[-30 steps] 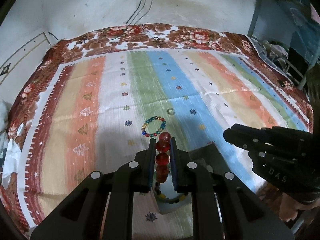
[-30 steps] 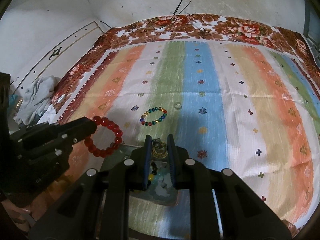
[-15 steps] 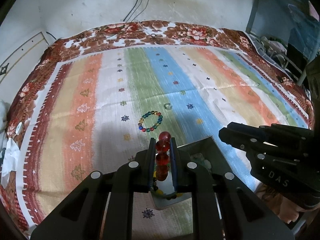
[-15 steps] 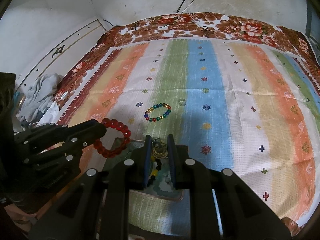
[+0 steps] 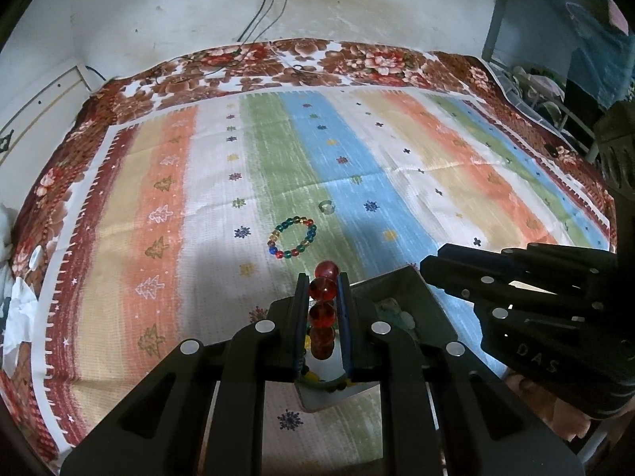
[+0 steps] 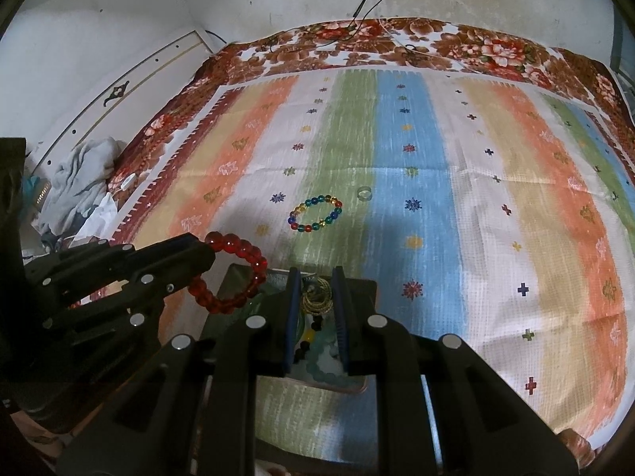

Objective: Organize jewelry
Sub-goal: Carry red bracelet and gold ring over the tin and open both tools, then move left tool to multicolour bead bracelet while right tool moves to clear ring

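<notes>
Striped cloth with snowflake and tree marks covers the surface, floral blanket under it at the far edge, white wall behind with cables hanging down. Grey bundle of clothes off the left side in the right wrist view. Dark jewelry tray sits at the near edge of the cloth, beads and a gold coil inside it. Left gripper is clamped on the red bead bracelet; in the right wrist view the bracelet hangs as a loop from the fingertips over the tray's left rim, not resting in it. Right gripper hovers over the tray, fingers narrowly parted, nothing between them; the gold coil shows through the gap below. Multicolour bead bracelet lies flat on the green stripe, beyond the tray, apart from it. Small clear ring lies just beyond that bracelet at the green-blue border.
</notes>
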`<state>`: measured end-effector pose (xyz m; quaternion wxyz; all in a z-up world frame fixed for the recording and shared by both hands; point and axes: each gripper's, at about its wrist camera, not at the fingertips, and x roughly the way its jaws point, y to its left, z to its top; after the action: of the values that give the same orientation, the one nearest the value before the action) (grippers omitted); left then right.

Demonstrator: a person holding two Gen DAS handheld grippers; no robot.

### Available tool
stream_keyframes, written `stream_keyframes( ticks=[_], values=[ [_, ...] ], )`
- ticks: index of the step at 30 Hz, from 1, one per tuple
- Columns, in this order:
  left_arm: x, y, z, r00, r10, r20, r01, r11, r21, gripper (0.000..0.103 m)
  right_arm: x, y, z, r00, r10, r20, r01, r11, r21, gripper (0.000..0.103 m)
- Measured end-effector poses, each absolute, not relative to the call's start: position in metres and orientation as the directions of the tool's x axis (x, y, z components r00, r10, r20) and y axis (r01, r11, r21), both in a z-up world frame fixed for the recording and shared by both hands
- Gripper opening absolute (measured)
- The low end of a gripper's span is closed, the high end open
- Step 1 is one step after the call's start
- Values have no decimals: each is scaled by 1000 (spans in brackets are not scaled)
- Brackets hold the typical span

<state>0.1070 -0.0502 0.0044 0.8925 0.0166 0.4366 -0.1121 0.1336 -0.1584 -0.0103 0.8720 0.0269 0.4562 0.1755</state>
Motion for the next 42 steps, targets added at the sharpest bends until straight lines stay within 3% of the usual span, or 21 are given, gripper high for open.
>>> stream_keyframes(
  ticks=[4,5,7,26,31,42],
  values=[
    [107,-52,3,583,-195,-788,226,971,-73,14,134,-157,-13,509,334,-793,-282,935,213,19],
    [107,-51,3,585,-197,-787,228,971,-73,16,135,-159,-14,507,332,-795,-274,937,217,26],
    [107,-50,4,587,-194,-786,228,971,-70,38,137,-162,-15,509,328,-796,-256,940,224,34],
    [164,-20,-11,572,-76,-817,132,991,1,41,182,-168,-21,538,235,-810,-204,968,145,47],
    [178,-21,-14,568,-67,-821,132,991,11,50,196,-170,-26,534,220,-817,-194,972,135,49],
    [220,-23,-38,502,-71,-862,151,988,7,55,243,-164,-49,494,182,-850,-173,979,109,53]
  ],
)
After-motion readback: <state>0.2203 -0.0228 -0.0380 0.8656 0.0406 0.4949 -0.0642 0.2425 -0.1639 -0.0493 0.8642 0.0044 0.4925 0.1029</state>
